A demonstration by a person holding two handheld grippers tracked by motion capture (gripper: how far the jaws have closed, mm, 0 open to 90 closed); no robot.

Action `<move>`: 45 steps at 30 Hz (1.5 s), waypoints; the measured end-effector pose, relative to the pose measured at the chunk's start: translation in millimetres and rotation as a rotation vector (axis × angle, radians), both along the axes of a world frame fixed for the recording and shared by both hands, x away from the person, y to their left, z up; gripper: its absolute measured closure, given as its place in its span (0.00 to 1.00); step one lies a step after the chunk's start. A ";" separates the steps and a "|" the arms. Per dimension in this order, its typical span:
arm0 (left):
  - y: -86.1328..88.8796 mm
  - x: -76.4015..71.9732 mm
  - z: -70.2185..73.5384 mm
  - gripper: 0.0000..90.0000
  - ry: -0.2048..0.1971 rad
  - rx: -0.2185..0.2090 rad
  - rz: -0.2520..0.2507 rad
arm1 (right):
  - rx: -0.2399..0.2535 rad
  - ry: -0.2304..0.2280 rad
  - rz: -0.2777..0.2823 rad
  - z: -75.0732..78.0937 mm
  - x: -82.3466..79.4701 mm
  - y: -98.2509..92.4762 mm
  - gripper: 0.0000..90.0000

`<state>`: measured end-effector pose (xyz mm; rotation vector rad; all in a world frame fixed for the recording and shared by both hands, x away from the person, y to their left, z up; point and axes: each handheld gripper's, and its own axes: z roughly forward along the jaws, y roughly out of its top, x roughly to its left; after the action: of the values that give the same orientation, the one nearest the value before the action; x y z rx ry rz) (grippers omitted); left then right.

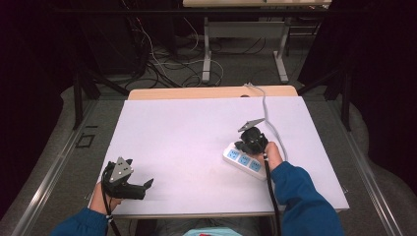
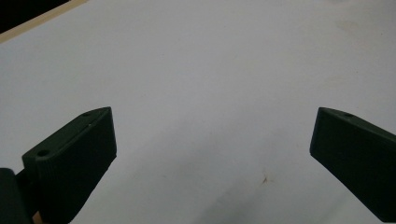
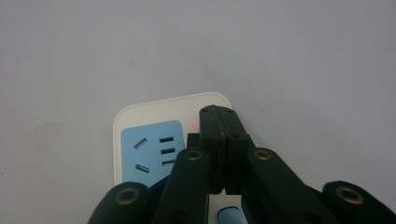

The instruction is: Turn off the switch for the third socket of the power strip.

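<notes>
The right gripper (image 3: 219, 116), fingers clenched together on nothing, bears down on the far end of the white power strip (image 1: 242, 160), by a small red light, probably pressing its switch. Lifting straight off likely comes next. The strip lies at four o'clock on the white surface (image 1: 187, 132), long axis running ten to four. The left gripper (image 1: 142, 188) hovers released at seven o'clock.

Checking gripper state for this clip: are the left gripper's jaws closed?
No. In the left gripper view the left gripper has its jaws wide apart over the bare white table, gripping nothing.
</notes>
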<state>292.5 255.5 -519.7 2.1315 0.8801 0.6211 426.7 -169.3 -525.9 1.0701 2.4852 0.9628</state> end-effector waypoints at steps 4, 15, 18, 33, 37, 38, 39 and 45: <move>-0.2 -0.2 -0.1 0.01 0.003 -0.004 0.001 | 0.002 -0.002 0.009 -0.2 0.3 -0.7 1.00; -0.8 -0.4 -0.3 0.01 0.005 -0.008 0.001 | 0.003 0.006 -0.005 -0.1 -0.3 -0.2 1.00; -0.6 -0.3 -0.2 0.01 0.003 -0.005 0.001 | 0.000 0.008 -0.003 -0.1 0.0 -0.1 1.00; -0.5 0.1 0.0 0.01 0.003 -0.004 -0.001 | 0.001 0.005 -0.003 -1.0 -0.2 0.0 1.00; 0.0 0.3 0.2 0.01 -0.001 -0.002 -0.001 | 0.013 0.010 0.008 -1.4 0.4 -0.8 1.00; 0.0 0.3 0.2 0.01 -0.001 -0.002 0.000 | 0.017 0.008 0.011 -1.6 0.5 -1.0 1.00; -0.1 0.2 0.3 0.01 -0.001 -0.002 -0.001 | 0.011 0.009 0.011 -1.3 0.4 -1.2 1.00; -0.1 0.2 0.4 0.01 -0.002 -0.001 0.000 | 0.000 0.001 0.001 -1.2 -0.2 -0.1 1.00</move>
<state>292.7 255.4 -519.2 2.1295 0.8791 0.6222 426.5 -169.3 -527.1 1.0691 2.4871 0.9626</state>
